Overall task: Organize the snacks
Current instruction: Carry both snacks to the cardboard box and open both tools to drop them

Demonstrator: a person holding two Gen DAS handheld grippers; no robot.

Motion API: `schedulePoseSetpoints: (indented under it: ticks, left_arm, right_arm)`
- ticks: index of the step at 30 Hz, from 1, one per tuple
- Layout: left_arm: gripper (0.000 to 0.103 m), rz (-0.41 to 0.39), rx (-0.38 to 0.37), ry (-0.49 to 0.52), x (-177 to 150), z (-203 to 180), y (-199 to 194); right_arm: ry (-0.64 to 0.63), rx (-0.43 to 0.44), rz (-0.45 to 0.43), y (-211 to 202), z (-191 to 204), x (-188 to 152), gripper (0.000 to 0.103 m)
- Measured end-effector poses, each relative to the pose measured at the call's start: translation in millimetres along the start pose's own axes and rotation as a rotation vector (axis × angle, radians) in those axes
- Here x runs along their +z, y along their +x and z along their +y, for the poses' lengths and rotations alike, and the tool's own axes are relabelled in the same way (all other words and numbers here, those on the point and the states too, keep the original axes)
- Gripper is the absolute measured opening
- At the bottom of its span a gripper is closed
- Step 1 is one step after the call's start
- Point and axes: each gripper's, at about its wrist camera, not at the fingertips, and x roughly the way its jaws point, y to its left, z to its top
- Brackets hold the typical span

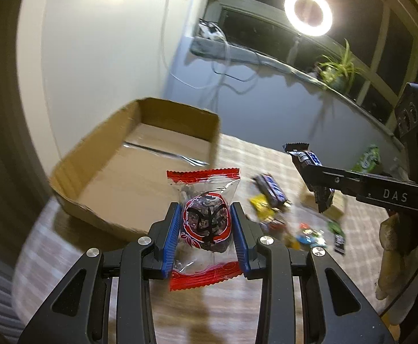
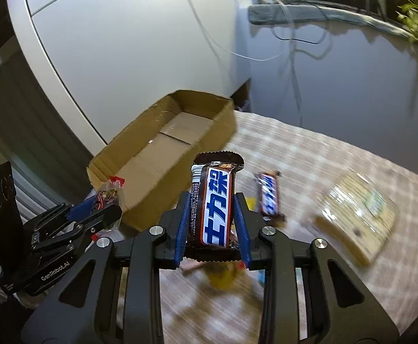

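Both grippers hung above the checked worktop (image 2: 309,149), each loaded. The left gripper (image 1: 206,215) had its jaws clamped across the middle of a clear, red-edged candy packet (image 1: 204,223); the right gripper (image 2: 213,215) pinched a chocolate bar (image 2: 216,203) by its long sides. An open cardboard box (image 1: 180,114) lay at the far left, seemingly empty. More snacks lay scattered on the worktop, a second chocolate bar (image 2: 269,193) among them. Both held items looked light. The crinkly film likely slips, so a grip over the solid lump inside suits it; the bar seemed stiffer and best squeezed mid-length.
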Motion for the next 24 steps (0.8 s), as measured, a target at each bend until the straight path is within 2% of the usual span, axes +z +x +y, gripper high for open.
schedulePoseSetpoints:
  ticks: [9,24]
  left_arm:
    - [0.033,-0.002,0.068,-0.026,14.5,35.0,16.0]
    - [0.033,0.022,0.079,-0.068,28.7,59.5,35.0]
  right_arm:
    - [-0.064,0.03,0.036,49.5,38.3,27.0,0.031]
    - [-0.088,0.033,0.092,119.1,67.3,57.9,0.031]
